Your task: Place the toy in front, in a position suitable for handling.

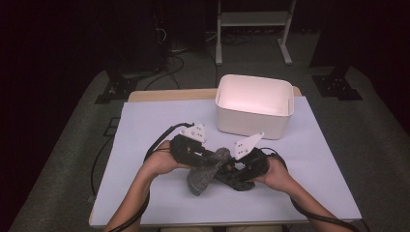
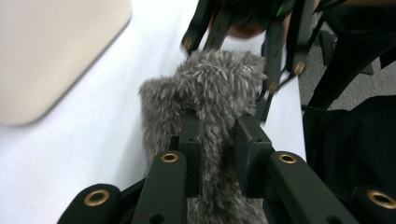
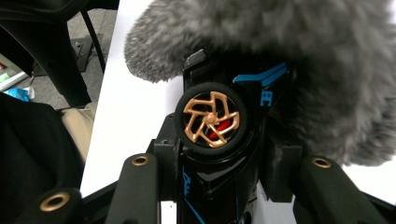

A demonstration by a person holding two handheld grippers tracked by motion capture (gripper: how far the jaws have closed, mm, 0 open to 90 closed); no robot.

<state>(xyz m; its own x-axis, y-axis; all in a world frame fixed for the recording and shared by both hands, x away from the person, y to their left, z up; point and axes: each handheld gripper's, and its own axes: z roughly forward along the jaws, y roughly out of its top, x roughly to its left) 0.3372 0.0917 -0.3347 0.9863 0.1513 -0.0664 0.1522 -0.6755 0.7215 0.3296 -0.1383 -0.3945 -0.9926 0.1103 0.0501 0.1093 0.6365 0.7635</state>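
Observation:
A grey fuzzy cloth point(image 1: 205, 175) hangs between my two grippers over the front middle of the table. My left gripper point(image 1: 212, 158) is shut on it; in the left gripper view its jaws point(image 2: 218, 133) pinch the cloth's point(image 2: 210, 84) pile between the pads. My right gripper point(image 1: 233, 170) is shut on a black toy car point(image 1: 240, 182) with blue markings. In the right gripper view the car's copper-spoked wheel point(image 3: 211, 119) faces the camera between the jaws point(image 3: 219, 156). The cloth point(image 3: 289, 46) lies over the car's far end and hides it. The two grippers point at each other, almost touching.
A white rectangular bin point(image 1: 255, 104) stands empty at the back right of the table, and its corner point(image 2: 46, 46) shows in the left gripper view. A pale mat point(image 1: 154, 125) covers the tabletop. Cables trail from both grippers towards the person.

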